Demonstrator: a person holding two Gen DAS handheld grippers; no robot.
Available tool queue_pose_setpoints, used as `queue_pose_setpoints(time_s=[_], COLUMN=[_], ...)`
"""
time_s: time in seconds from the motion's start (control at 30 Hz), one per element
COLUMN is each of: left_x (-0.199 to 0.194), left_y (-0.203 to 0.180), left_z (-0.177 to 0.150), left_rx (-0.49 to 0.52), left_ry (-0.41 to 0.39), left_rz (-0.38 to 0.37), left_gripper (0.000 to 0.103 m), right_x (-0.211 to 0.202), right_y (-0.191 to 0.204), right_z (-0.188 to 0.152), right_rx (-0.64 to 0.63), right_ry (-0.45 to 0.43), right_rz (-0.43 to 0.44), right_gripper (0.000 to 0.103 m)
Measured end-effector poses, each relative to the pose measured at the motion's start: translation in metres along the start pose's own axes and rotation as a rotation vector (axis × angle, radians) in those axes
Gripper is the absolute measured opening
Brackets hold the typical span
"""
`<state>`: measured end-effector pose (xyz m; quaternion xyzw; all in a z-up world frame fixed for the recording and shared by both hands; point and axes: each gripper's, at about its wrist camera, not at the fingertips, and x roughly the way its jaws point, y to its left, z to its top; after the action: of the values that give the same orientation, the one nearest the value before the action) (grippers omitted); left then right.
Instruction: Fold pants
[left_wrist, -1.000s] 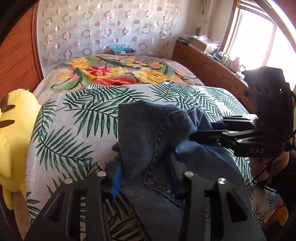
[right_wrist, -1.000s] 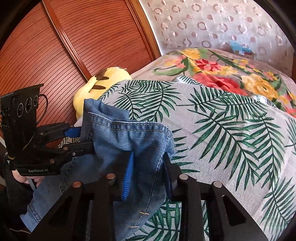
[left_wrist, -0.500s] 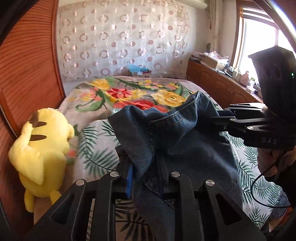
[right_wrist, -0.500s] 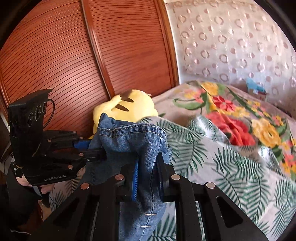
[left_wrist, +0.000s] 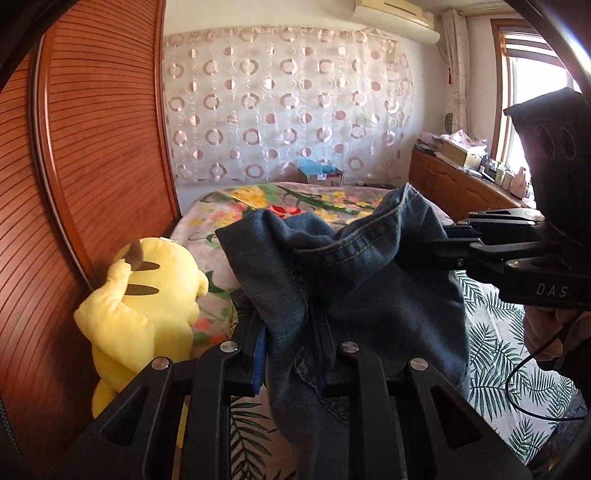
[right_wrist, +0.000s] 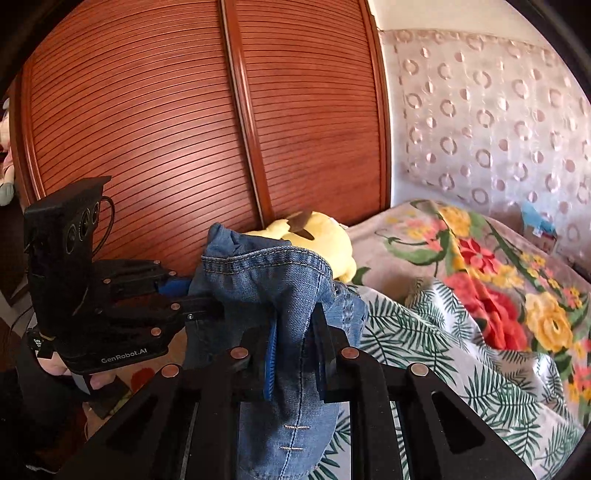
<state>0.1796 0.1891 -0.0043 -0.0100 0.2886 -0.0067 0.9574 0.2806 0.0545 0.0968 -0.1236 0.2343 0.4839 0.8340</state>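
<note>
Blue denim pants (left_wrist: 354, 280) lifted above a leaf-print bedspread (right_wrist: 443, 350), clamped in left gripper (left_wrist: 291, 354) and right gripper (right_wrist: 295, 350). Window (left_wrist: 532, 96) only in left view; stitched belt loops only in right.

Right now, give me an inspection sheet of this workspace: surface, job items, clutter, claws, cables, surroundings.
Surface: bed with a palm-leaf sheet; a floral blanket lies farther back.
Job's things: denim pants held up off the bed, bunched between both claws.
Clutter: yellow plush toy at the bed's edge against the wooden sliding doors.
Claws: left claw shut on the pants; right claw shut on the pants, near a hemmed edge.
Cables: black cable loops below the person's hand on the right claw's handle.
Surroundings: circle-patterned curtain, wooden cabinet with items on top, window.
</note>
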Motion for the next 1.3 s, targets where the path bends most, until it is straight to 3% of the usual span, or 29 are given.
queue_pose_setpoints(time_s=[0.4,0.53,0.73,0.83,1.0,1.23,1.3], left_x=[-0.044,-0.009,0.086,0.112,0.131,0.14,0.145], left_y=[0.045,0.04,0.02,0.012,0.002,0.004,0.003], left_z=[0.035,0.047,0.042,0.041,0.042,0.041,0.04], left_rx=[-0.007,0.02,0.025,0.023,0.057,0.058,0.057], left_ry=[-0.106,-0.075,0.051,0.08,0.096,0.118,0.125], left_rz=[0.116,0.106,0.043,0.023,0.053,0.057,0.055], left_gripper=[0.021,0.021,0.021,0.021,0.021,0.021,0.021], right_x=[0.002,0.016,0.057,0.071,0.083,0.109,0.114], right_y=[0.024,-0.01,-0.091,-0.124,-0.146,-0.145,-0.152], right_z=[0.037,0.028,-0.015,-0.033,-0.043,-0.029,-0.032], right_rx=[-0.052,0.017,0.152,0.194,0.198,0.192,0.212], right_ry=[-0.091,-0.085,0.017,0.06,0.082,0.111,0.122], right_rz=[0.122,0.114,0.036,0.013,0.019,-0.004,-0.01], right_gripper=[0.016,0.016,0.016,0.015,0.015,0.016,0.021])
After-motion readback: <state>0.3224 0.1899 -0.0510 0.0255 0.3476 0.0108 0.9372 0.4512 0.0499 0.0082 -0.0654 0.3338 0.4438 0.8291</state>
